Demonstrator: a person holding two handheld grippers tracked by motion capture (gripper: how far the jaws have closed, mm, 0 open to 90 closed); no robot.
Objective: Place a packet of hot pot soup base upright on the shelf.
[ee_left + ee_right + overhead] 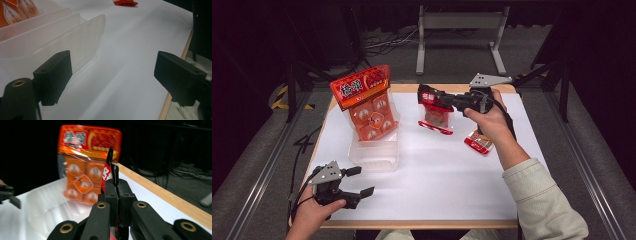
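Right gripper (443, 99) clamped on the top seal of a small red snack pouch (435, 111) — held above the table's (447, 175) far middle. Pouch looks light, crinkly, floppy film; the flat seal is the best grip. Left gripper (362, 181) jaws apart, empty, near the frosted plastic bin (374, 155) holding an orange pack (367, 100).

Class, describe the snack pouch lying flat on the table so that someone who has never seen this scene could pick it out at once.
Start at the white table and go to its right side. Beside the person's right wrist lies a small red pouch. Unlike the other packs, it lies flat and nothing holds it.
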